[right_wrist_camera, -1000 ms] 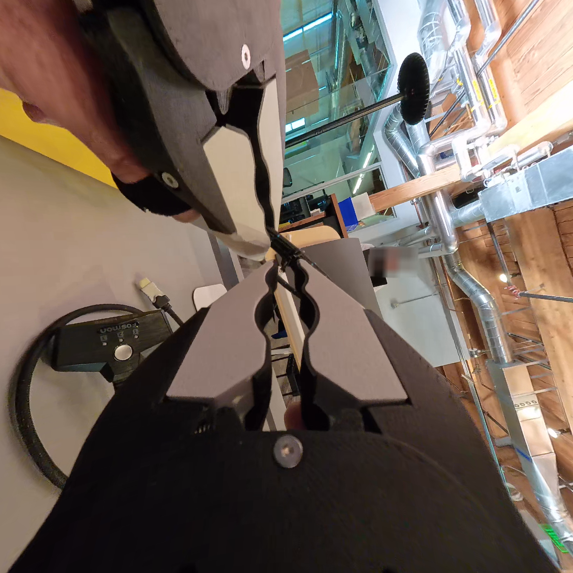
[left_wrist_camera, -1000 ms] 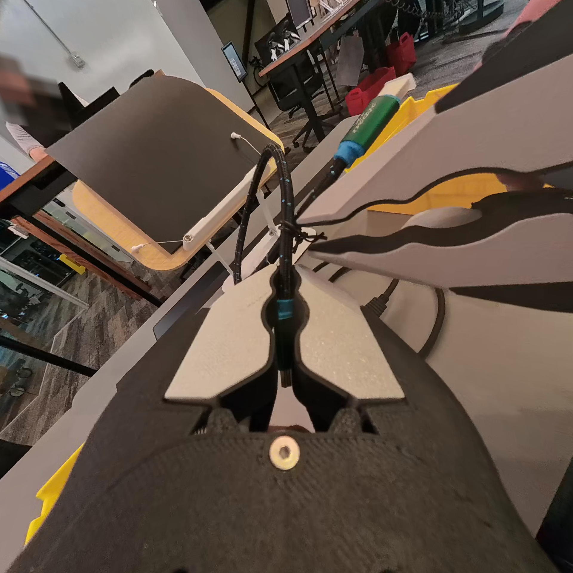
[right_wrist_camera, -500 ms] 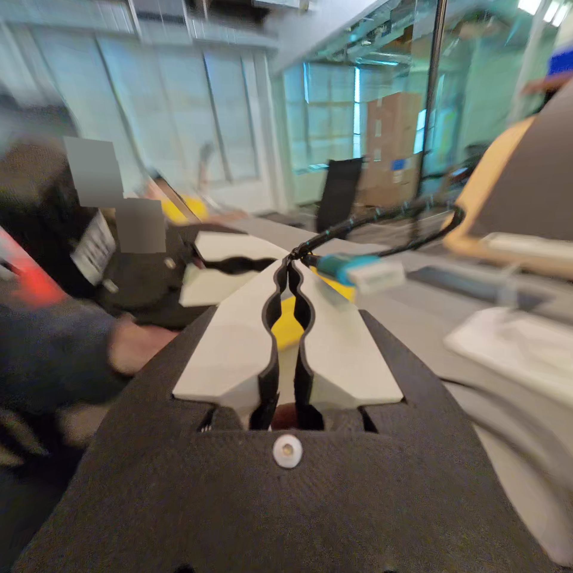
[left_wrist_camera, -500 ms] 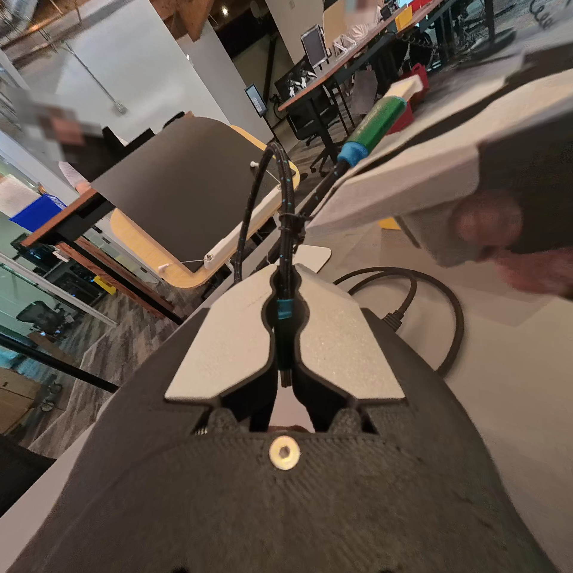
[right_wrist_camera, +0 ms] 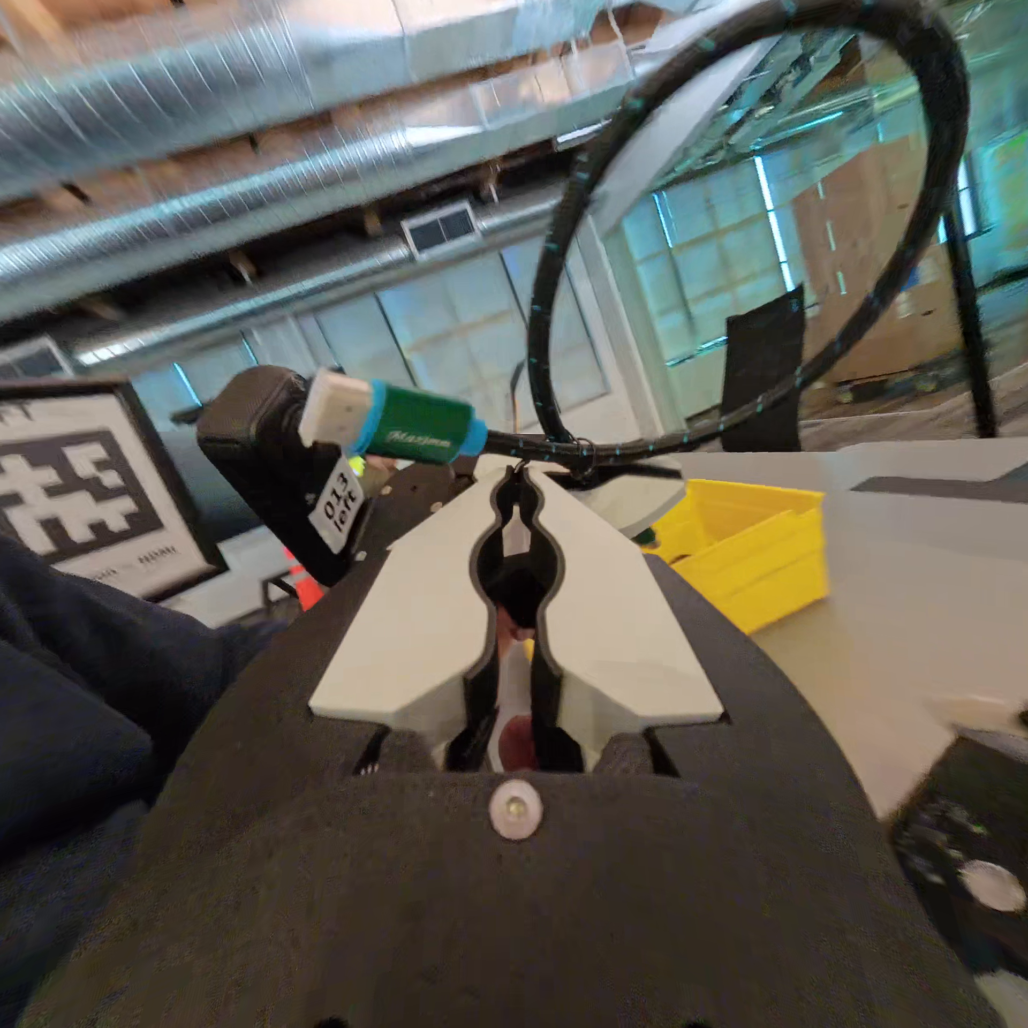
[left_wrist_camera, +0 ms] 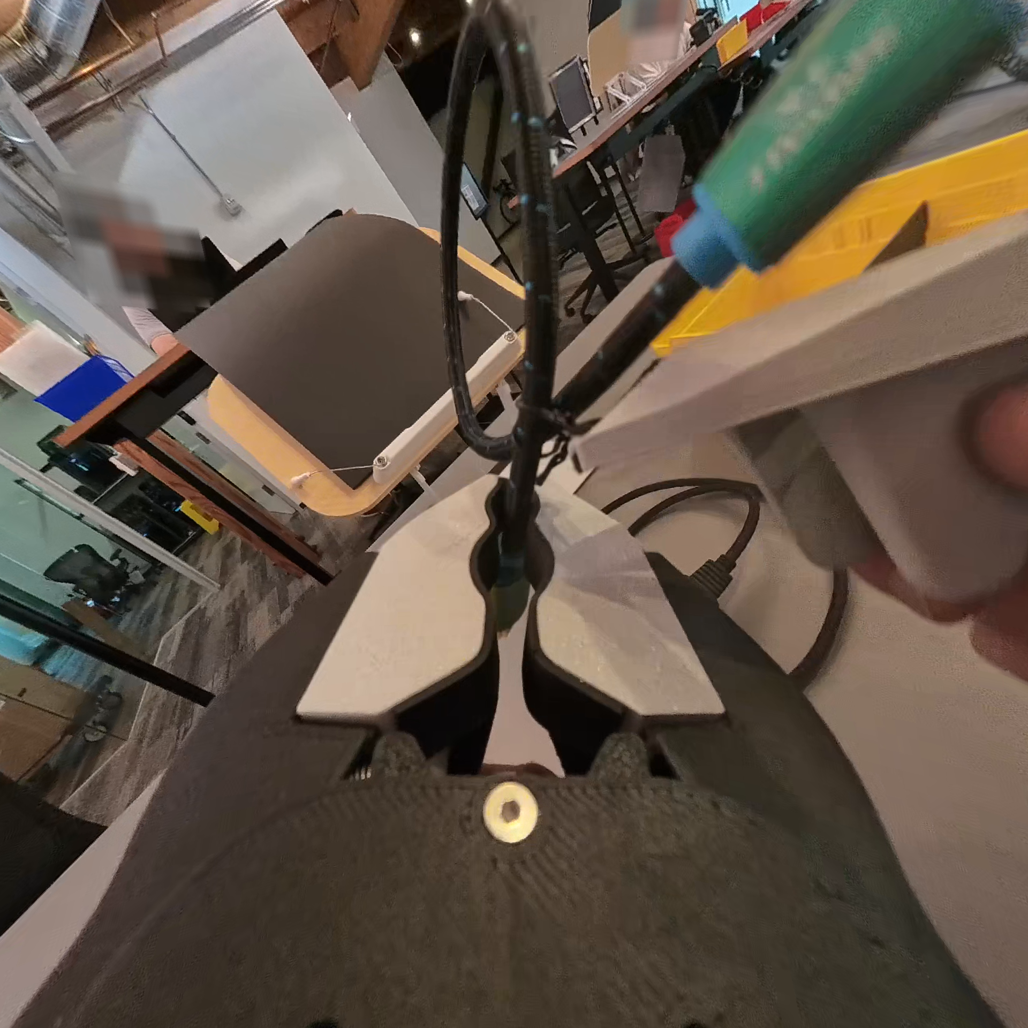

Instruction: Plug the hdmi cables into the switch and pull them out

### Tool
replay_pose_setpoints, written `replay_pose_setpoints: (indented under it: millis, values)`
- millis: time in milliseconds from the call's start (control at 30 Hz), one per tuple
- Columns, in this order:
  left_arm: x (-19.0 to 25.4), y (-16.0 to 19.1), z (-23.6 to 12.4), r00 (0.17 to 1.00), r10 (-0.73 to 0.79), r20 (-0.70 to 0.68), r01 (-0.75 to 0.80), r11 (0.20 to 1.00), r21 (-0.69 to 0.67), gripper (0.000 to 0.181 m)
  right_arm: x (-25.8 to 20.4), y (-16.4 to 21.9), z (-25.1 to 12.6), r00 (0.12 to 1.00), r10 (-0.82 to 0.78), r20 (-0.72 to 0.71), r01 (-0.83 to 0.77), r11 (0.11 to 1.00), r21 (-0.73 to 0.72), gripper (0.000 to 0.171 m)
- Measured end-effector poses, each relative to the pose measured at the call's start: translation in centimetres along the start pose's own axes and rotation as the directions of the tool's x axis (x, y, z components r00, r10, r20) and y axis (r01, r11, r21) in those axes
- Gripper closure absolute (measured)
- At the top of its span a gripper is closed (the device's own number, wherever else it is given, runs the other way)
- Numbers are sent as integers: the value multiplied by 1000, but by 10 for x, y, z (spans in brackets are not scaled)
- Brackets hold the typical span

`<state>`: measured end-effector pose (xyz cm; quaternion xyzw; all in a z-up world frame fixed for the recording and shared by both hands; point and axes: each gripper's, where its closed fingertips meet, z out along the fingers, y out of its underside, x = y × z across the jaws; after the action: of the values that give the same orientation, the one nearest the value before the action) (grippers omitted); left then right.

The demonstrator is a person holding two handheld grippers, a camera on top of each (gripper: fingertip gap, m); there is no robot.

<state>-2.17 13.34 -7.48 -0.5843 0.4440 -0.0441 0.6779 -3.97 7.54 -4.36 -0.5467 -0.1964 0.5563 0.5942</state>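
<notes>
Up close in the left wrist view, the left gripper is clamped on the braided HDMI cable, one plug end lodged between its jaws, above the grey table. From the right wrist view, the right gripper pinches with nearly closed tips the black tie binding the looped cable, whose green plug juts leftward, beside a yellow bin.
</notes>
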Motion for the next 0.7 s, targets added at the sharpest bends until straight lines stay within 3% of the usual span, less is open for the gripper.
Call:
replay_pose_setpoints:
  millis: [300, 567, 633, 700]
  values:
    - [22, -1, -1, 967, -46, -251, 61, 997, 51, 177, 16, -7, -13, 998, -19, 54, 29, 983, -184, 171]
    - [39, -3, -21, 793, -103, -601, 155, 987, 35, 147, 39, 3, -22, 992, 77, 102, -42, 951, -307, 171]
    - [30, -2, -24, 771, -148, -620, 192, 981, 4, 136, 42, 5, -23, 991, 68, 111, -29, 946, -324, 171]
    - [24, -3, -31, 721, -193, -665, 238, 971, -23, 137, 44, 8, -23, 990, 76, 122, -30, 939, -342, 171]
